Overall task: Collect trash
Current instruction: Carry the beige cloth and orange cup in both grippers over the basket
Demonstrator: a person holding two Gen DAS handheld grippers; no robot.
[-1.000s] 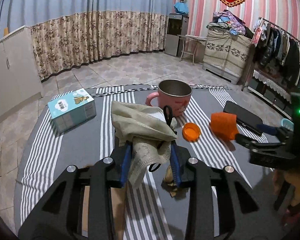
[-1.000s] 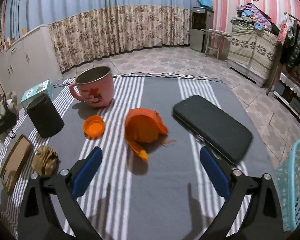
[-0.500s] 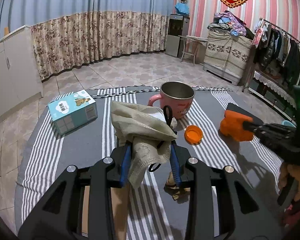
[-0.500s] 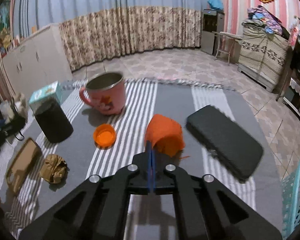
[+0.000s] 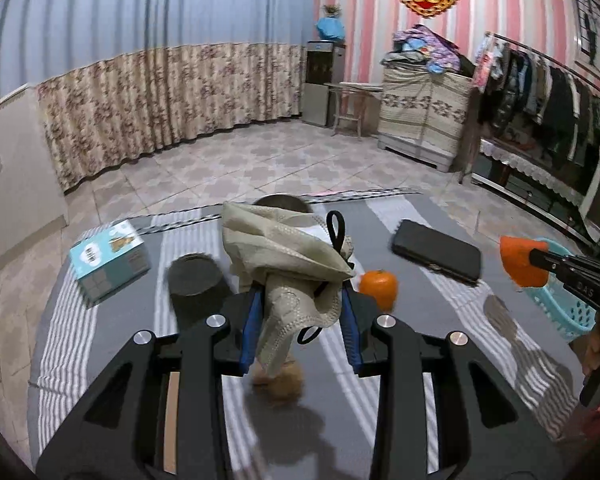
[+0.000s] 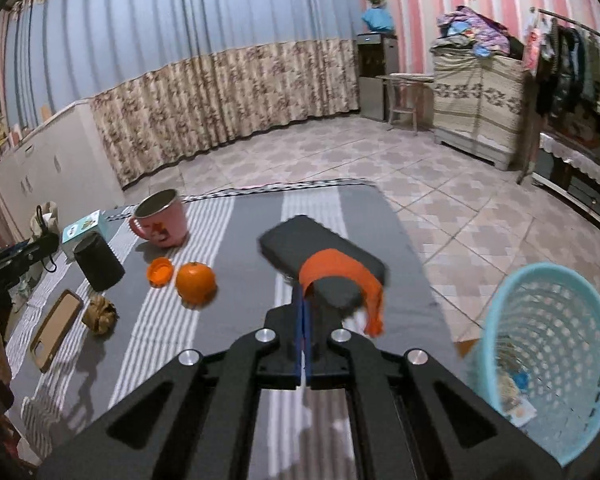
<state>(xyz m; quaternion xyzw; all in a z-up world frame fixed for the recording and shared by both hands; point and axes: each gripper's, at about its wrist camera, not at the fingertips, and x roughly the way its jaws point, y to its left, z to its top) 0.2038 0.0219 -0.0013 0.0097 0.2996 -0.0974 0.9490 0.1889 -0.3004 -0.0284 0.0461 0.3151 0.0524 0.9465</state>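
The right gripper point(image 6: 303, 312) has its fingers clenched on a curl of orange peel point(image 6: 342, 276), which hangs from the fingertips, lifted off the striped worktop point(image 6: 236, 280). A light blue basket point(image 6: 548, 356) stands just to the right of the worktop edge, with scraps lying inside. The left gripper point(image 5: 302, 320) grasps a crumpled beige face mask point(image 5: 284, 256) between its blue fingers point(image 5: 252, 320); the mask bulges up above them. On the worktop lie a whole orange point(image 6: 196, 282), an orange cap point(image 6: 160, 272), a pink mug point(image 6: 160, 218), a black case point(image 5: 436, 250) and a brown paper wad point(image 6: 99, 314).
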